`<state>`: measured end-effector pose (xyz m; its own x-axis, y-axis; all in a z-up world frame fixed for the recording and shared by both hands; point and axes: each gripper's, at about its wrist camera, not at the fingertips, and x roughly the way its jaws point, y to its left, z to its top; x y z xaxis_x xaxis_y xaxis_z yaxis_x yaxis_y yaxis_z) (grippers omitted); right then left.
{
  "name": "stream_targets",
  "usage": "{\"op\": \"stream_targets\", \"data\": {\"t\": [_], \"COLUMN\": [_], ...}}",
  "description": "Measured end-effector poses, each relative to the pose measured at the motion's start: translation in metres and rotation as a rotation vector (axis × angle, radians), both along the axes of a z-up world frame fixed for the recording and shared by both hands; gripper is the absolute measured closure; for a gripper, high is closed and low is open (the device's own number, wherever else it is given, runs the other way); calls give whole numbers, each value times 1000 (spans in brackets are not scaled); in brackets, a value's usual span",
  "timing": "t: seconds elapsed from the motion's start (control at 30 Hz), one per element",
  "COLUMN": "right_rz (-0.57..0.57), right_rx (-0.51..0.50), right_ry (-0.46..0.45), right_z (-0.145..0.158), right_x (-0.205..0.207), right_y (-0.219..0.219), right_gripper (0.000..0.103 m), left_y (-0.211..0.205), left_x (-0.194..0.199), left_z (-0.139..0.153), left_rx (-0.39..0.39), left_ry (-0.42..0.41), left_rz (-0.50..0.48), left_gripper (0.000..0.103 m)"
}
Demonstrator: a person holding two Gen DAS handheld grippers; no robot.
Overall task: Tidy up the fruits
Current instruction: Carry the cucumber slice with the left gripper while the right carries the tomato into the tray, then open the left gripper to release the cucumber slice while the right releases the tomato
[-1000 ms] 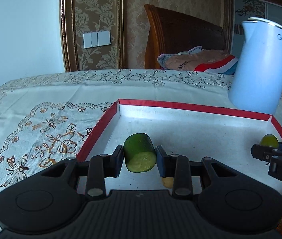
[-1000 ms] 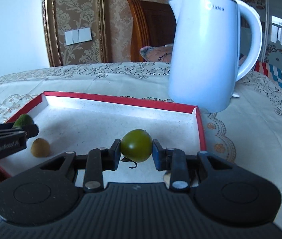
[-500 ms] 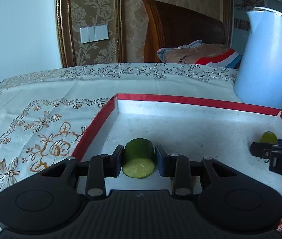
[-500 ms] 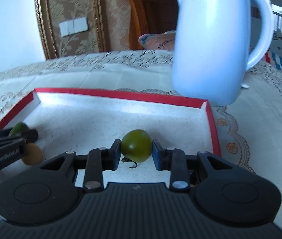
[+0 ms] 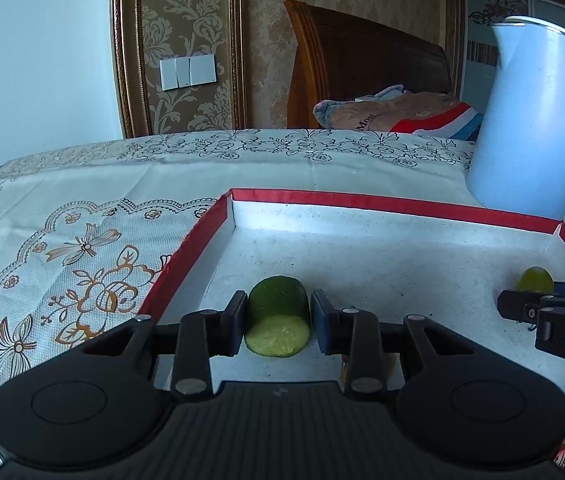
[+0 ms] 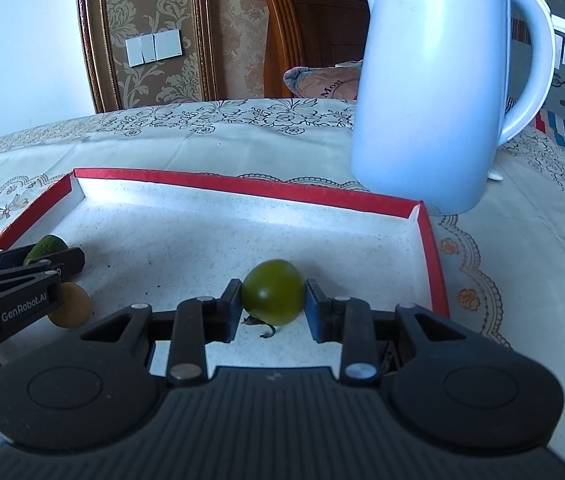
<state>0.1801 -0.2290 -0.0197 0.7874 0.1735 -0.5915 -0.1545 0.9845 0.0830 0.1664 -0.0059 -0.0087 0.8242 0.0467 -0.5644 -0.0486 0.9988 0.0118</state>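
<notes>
Left gripper [image 5: 276, 322]: closed on a short green cucumber chunk with a pale cut face [image 5: 277, 320], pads pressed to its curved sides, cut end turned toward the camera; low over the tray floor near the left wall, apparently to set it down there.
Right gripper [image 6: 272, 306]: clamped on a round dark-green tomato-like fruit [image 6: 273, 291], one pad on each flank, dried stalk hanging beneath; held over the right part of the tray, probably for placing.
Tray: shallow red-rimmed cardboard tray with a speckled white floor [image 6: 242, 188], evidently the collecting place for the fruit.
Already in tray: small round tan fruit [image 6: 70, 305] resting on the floor just beside the left gripper's fingers.
Kettle: pale-blue plastic electric kettle [image 6: 434, 88] standing on the embroidered cream tablecloth [image 5: 82, 208] behind the tray's far right corner, outside it.
Writing: "Midea" on the kettle; "GenRobot.AI" on the left gripper's side; "DAS" on the right gripper, cut off at the frame edge; "Most" on the folded cloth [image 5: 394, 118] behind the table.
Stage: likely two fruits about to be released; contact with the tray floor not discernible.
</notes>
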Motion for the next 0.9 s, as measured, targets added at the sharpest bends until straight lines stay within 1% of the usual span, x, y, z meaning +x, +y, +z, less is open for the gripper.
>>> {"op": "stream_targets", "data": {"t": [0.07,0.1,0.13,0.17,0.2,0.23,0.37,0.5,0.63,0.8,0.9], "right_rz": [1,1,3,3,1,-1,-2,-2,-7,-6,-1], "right_rx": [-1,-1,-3,-4,-2,1,-4,-3,6,5,14], "right_ry": [3,4,4,5,7,7,1,-3,-6,-11,-17], "right_z": [1,1,1,1,1,1,1,1,1,2,2], "right_x": [0,0,0,0,-1,-2,-4,-6,-10,-15,-19], "right_y": [0,0,0,0,0,-1,0,0,-3,-4,-6], "right_gripper": [72,72,71,62,56,51,51,51,43,42,39], "left_y": [1,1,1,1,1,1,-4,-4,-2,-6,-8], "left_x": [0,0,-1,-2,-3,-3,-4,-6,-9,-17,-21], "left_z": [0,0,0,0,0,0,-2,-2,-2,0,2], "left_rx": [-9,-7,-2,1,0,0,32,33,33,65,78], "left_ry": [1,0,-3,-8,-12,-13,-7,-10,-14,-38,-49], "left_rz": [0,1,5,11,14,11,-1,-5,-4,-16,-26], "left_gripper": [69,66,59,53,36,31,31,31,31,31,31]}}
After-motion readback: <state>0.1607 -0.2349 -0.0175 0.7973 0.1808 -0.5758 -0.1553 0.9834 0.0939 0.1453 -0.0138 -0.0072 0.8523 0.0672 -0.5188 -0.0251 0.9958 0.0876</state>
